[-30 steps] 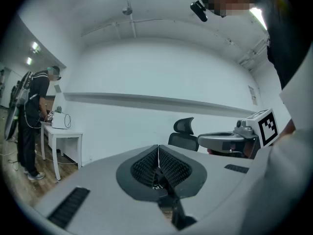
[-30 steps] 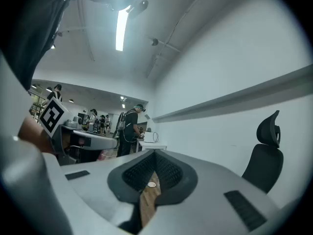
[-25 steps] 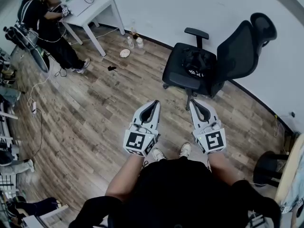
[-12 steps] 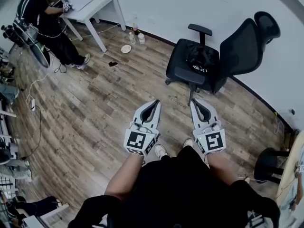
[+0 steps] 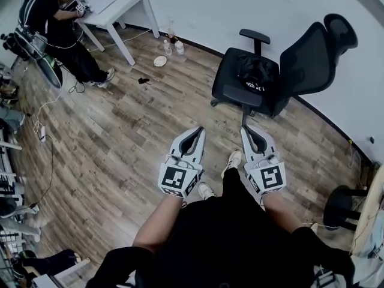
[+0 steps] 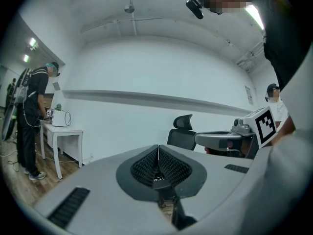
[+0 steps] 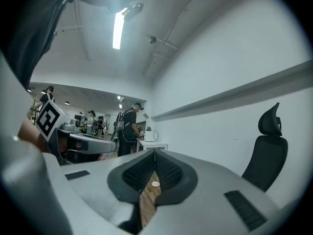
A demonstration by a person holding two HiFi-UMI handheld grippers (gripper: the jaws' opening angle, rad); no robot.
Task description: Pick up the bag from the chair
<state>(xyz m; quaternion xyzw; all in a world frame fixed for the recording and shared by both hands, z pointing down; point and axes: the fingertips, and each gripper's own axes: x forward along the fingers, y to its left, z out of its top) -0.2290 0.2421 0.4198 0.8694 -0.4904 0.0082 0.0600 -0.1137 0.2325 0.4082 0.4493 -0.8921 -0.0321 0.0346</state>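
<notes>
Left gripper (image 5: 195,132): jaws together, empty. Right gripper (image 5: 248,132): jaws together, empty. Bag (image 5: 253,78) lies on the chair (image 5: 303,65) seat, ahead of both tips, nearer the right one, well apart. Judged: nothing done yet; approach, opening, grasp and lift all remain

The floor of brown wooden planks (image 5: 120,137) runs up to a plain white wall (image 5: 240,5). A dark skirting board (image 5: 321,117) follows the foot of this wall. A white rectangular table with thin legs (image 5: 129,6) stands at the far left, close to the wall. A black mesh office chair with headrest and armrests (image 5: 306,65) stands near the same wall, well apart from the table. In the right gripper view a long white tube lamp (image 7: 118,29) shines on the pale ceiling (image 7: 98,58).
</notes>
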